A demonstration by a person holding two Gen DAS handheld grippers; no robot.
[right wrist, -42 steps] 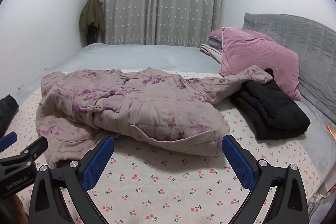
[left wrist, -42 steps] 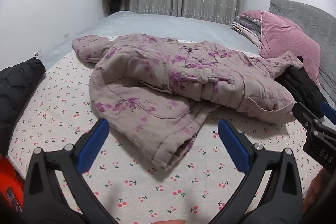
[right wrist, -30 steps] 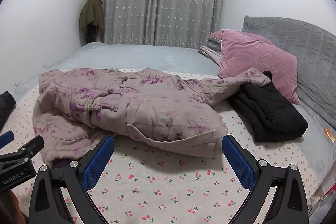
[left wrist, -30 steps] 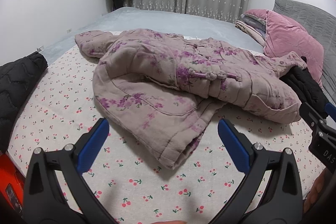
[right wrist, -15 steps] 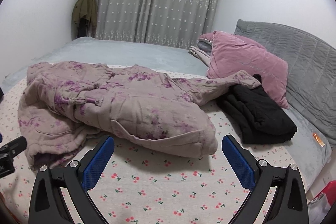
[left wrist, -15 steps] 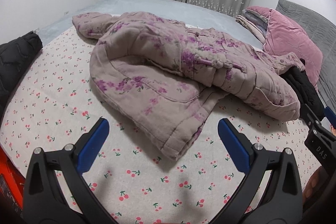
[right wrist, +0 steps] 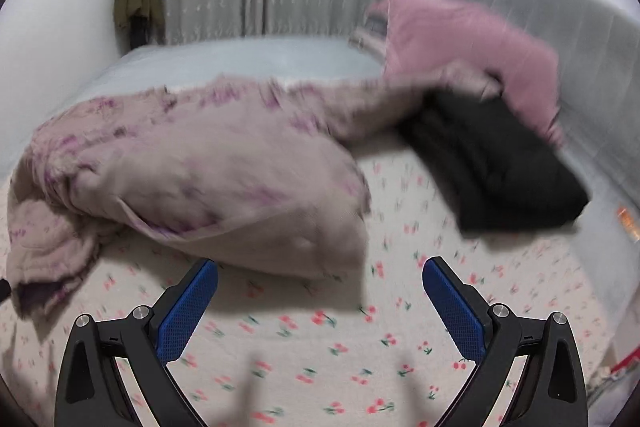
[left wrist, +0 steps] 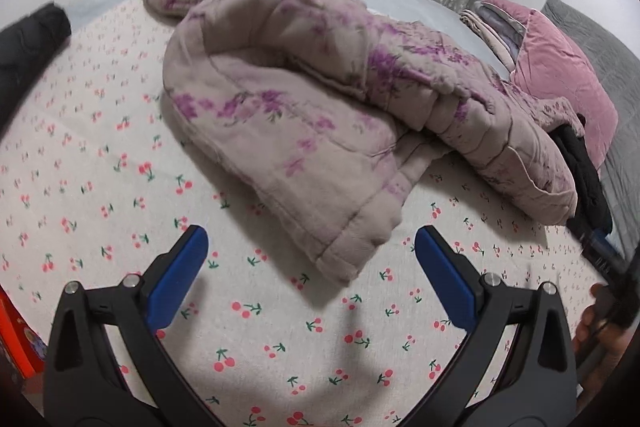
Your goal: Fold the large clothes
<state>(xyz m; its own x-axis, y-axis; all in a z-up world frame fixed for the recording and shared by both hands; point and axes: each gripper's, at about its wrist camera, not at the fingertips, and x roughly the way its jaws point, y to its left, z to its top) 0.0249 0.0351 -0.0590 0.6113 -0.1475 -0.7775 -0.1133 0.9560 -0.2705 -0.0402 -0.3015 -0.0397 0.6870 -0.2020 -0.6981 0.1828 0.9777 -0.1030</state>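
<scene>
Padding is what I weigh first: the floral quilted jacket (left wrist: 304, 99) lies crumpled in the middle of the cherry-print sheet (left wrist: 120, 211), thick, soft and bulky. I judge it heavy enough to sag and too plump for a shallow pinch. I would take the stitched hem corner nearest my left gripper (left wrist: 312, 259), whose fingers stand wide apart with nothing between them. My right gripper (right wrist: 320, 291) is likewise spread and empty, facing the jacket's other hem flap. That view is smeared, but one sleeve seems to run onto the folded black garment (right wrist: 500, 163) beside the pink cushion (right wrist: 460, 39); spreading the jacket could drag it. Another dark padded garment (left wrist: 28, 43) sits at the left edge, well apart
</scene>
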